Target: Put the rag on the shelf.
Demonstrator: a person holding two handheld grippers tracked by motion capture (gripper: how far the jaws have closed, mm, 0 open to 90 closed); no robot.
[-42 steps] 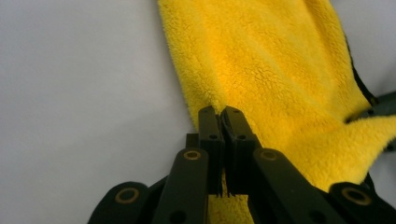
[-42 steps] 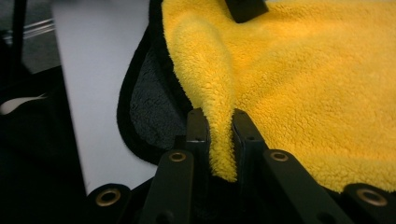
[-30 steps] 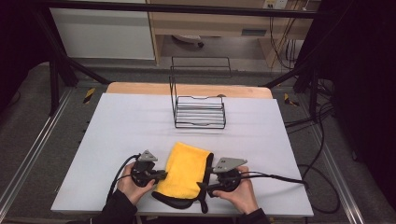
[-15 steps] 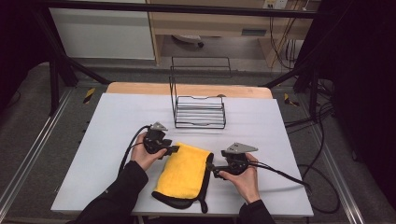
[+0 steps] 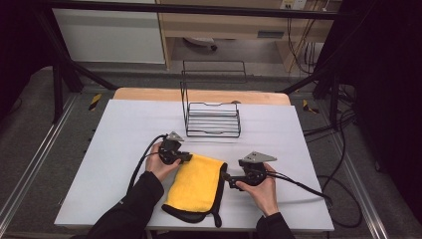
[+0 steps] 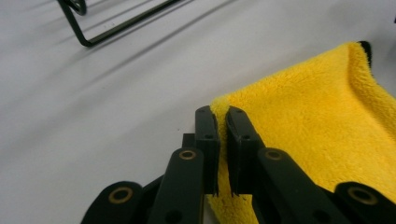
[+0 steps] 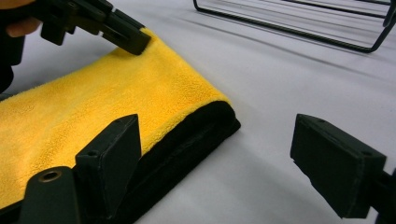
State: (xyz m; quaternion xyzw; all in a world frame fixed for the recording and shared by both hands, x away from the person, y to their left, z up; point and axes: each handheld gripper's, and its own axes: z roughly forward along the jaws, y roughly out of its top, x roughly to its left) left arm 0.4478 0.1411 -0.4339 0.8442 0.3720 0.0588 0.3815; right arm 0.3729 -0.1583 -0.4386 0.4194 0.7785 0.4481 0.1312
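Left gripper view: left gripper (image 6: pixel 222 123) pinching yellow towel (image 6: pixel 322 126) edge; right gripper (image 7: pixel 233 149) agape

A yellow cloth (image 5: pixel 196 181) with a black underside lies flat on the white bench (image 5: pixel 124 129), near its 6 o'clock edge. It is plush, folded into a long shape that runs from about 12 o'clock down toward 7 o'clock. A black border shows along its 3 o'clock side and curls around the 6 o'clock end, where a short black tab sticks out. The corner at 11 o'clock is pinched between the fingers (image 6: pixel 207 135) of the left gripper (image 6: pixel 222 149), and the pile there stands up slightly between them
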